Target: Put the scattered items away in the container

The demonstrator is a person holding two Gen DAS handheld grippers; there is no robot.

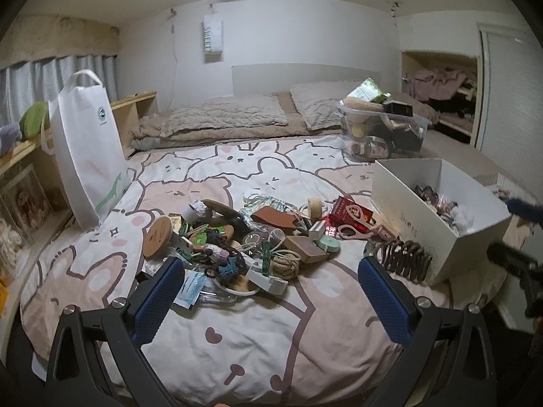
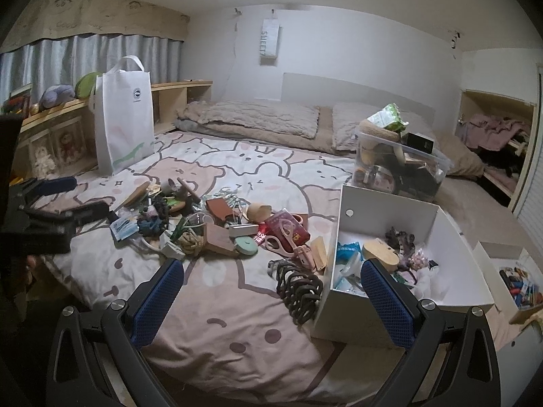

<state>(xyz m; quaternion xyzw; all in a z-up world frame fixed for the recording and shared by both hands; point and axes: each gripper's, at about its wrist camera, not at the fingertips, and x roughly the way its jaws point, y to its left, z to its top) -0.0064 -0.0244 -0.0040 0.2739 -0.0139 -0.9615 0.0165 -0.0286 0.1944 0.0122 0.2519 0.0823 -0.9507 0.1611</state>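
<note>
A heap of small items (image 1: 237, 237) lies mid-bed on the cartoon-print cover: a round wooden lid (image 1: 157, 237), a rope coil (image 1: 286, 263), pink scissors (image 1: 349, 230), a red packet (image 1: 349, 212) and a brown coiled hair clip (image 1: 404, 257). To its right stands the white box (image 1: 407, 217), holding several things. My left gripper (image 1: 271, 288) hangs open just before the heap, holding nothing. My right gripper (image 2: 271, 291) is open and empty, its right finger over the box's (image 2: 380, 218) near corner, beside the hair clip (image 2: 298, 288) and scissors (image 2: 281, 240).
A clear plastic bin (image 1: 383, 129) crammed with things sits behind the box near the pillows (image 1: 230, 118). A white tote bag (image 1: 88, 149) stands at the bed's left edge against a wooden shelf (image 1: 23, 156). A small open box (image 2: 509, 278) lies off the bed's right side.
</note>
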